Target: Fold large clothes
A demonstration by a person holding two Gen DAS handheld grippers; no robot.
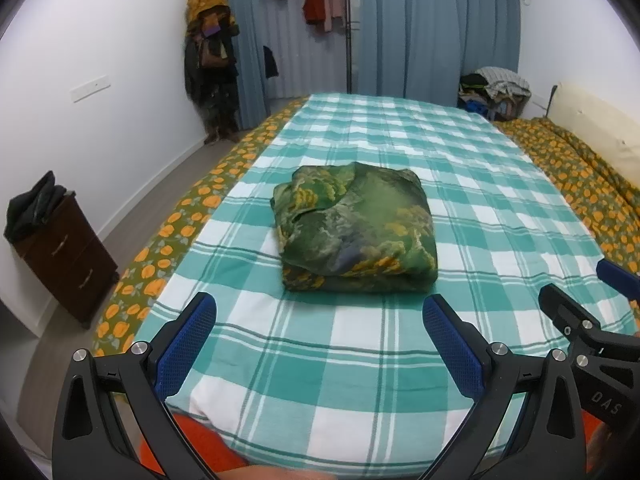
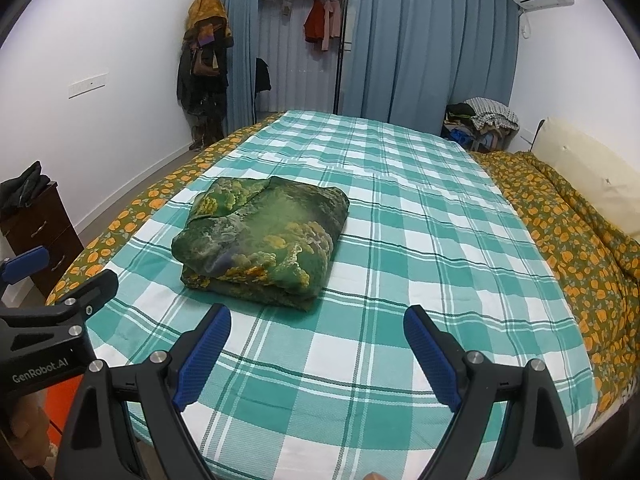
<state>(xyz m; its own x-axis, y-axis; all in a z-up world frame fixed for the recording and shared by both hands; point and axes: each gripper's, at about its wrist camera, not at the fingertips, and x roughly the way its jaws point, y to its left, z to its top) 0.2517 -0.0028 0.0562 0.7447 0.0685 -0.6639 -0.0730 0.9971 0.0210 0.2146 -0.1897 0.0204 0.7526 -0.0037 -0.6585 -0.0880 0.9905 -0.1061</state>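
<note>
A green garment with yellow print lies folded in a thick square bundle on the teal-and-white checked bed cover. It also shows in the right wrist view, left of centre. My left gripper is open and empty, held over the near edge of the bed, short of the bundle. My right gripper is open and empty, also short of the bundle and to its right. Each gripper shows at the edge of the other's view.
An orange-flowered quilt lies along the right side of the bed, with a cream headboard behind. A dark wooden drawer unit stands at the left wall. A coat rack and blue curtains stand at the back.
</note>
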